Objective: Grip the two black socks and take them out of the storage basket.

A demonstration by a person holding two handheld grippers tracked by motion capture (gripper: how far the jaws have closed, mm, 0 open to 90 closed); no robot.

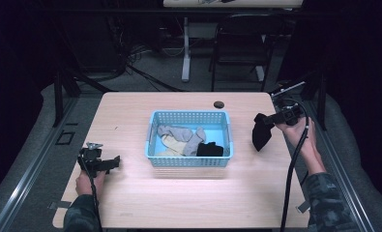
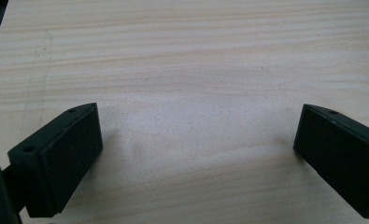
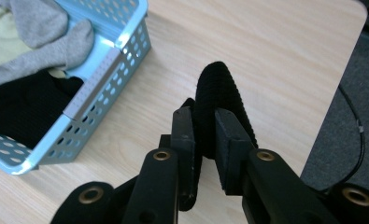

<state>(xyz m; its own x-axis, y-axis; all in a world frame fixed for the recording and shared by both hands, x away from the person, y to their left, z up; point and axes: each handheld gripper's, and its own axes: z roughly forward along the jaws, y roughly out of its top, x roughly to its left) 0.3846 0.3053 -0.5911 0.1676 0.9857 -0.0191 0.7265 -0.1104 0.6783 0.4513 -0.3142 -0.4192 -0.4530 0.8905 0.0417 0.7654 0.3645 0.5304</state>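
Observation:
A light blue plastic basket [image 1: 152,137] sits mid-table with grey socks [image 1: 181,134], a pale yellow one [image 1: 171,144] and a black one [image 1: 210,149] inside. To its right, my right gripper [image 1: 268,120] is shut on a black sock [image 1: 261,133] that hangs from the jaws above the table. In the right gripper view the black ribbed sock [image 3: 224,88] is pinched between both pads, with the basket [image 3: 98,79] off to the left. My left gripper [image 1: 113,163] rests low near the table's left side, open, with bare wood between its jaws [image 2: 196,144].
A small dark round object [image 1: 219,104] lies on the table behind the basket. The wooden table [image 1: 193,198] has bare surface in front of the basket. A chair [image 1: 242,43] and desk legs stand beyond the far edge. A cable [image 1: 295,169] trails from the right gripper.

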